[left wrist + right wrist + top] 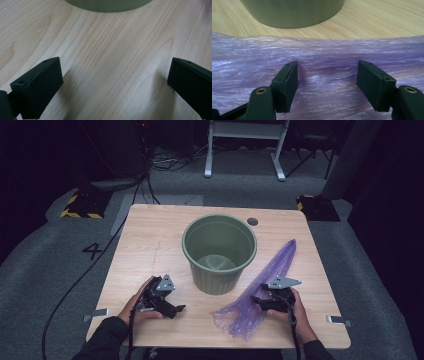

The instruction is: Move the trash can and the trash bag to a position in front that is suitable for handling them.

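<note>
Right gripper [327, 82]: jaws spread wide over the purple plastic bag [260, 287], low above the film; the film lies flat between the pads, ungripped. Whether the tips touch it, cannot tell.

Left gripper [113, 85]: jaws wide apart, nothing between them, just bare wooden table [105, 50].

Bag: thin, translucent, crinkled film with fine lengthwise streaks; drawn into a long strip, fanned loose at the near end. It lies on the table right of the green bin [219, 251], running diagonally from front centre toward the far right.

Bin: round, tapered, matte olive plastic, upright, mid-table, 1 rolled rim.

Table: pale wood grain, smooth.
</note>
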